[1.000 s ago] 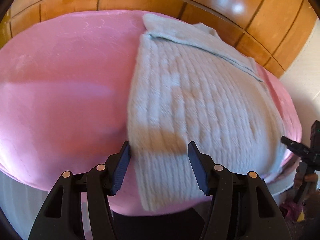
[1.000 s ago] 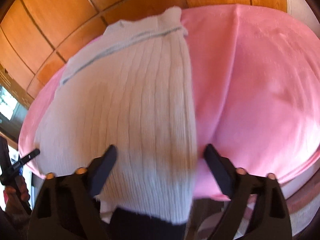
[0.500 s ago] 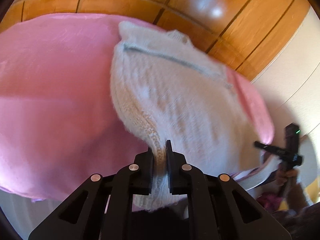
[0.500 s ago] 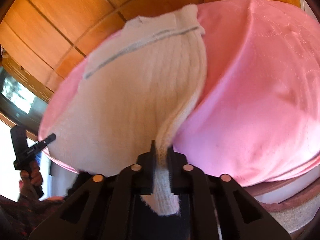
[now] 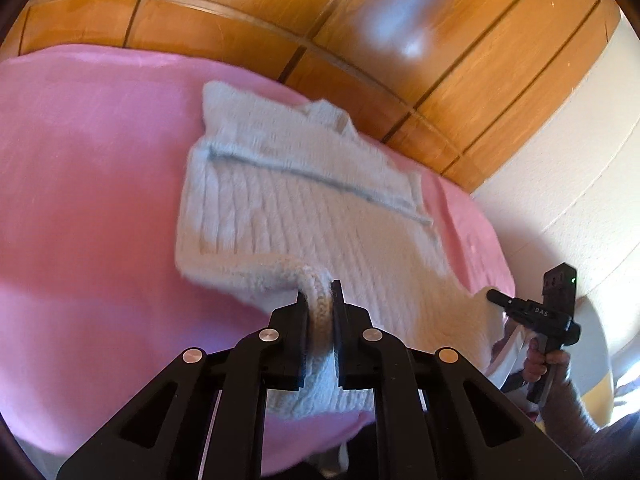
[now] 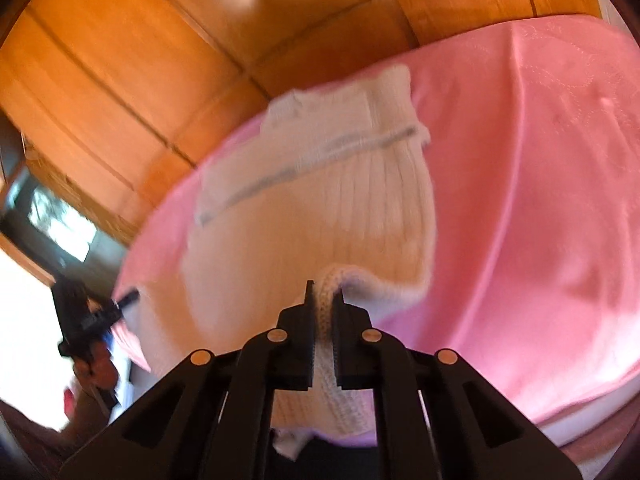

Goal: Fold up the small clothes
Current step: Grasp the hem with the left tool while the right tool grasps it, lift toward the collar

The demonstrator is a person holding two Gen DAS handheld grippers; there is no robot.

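The white knitted sweater [image 5: 320, 208] lies on a pink blanket [image 5: 88, 184] that covers a bed. The left claw [image 5: 319, 300] is clenched on the near hem of the sweater, and a bunch of knit sticks up between its black fingers [image 5: 298, 320]. The right claw [image 6: 323, 300] is clenched on the hem too, at the other near corner, so both corners are lifted off the blanket while the far part with the thin grey stripe [image 5: 316, 176] lies flat. From the left camera, the other tool [image 5: 540, 316] shows beside the sweater, with small letters that look like "DAS" and a tiny green light. Behind the bed is a shiny orange wooden wall [image 5: 360, 40] with dark lines. Beside it is a plain white wall [image 5: 560, 184].
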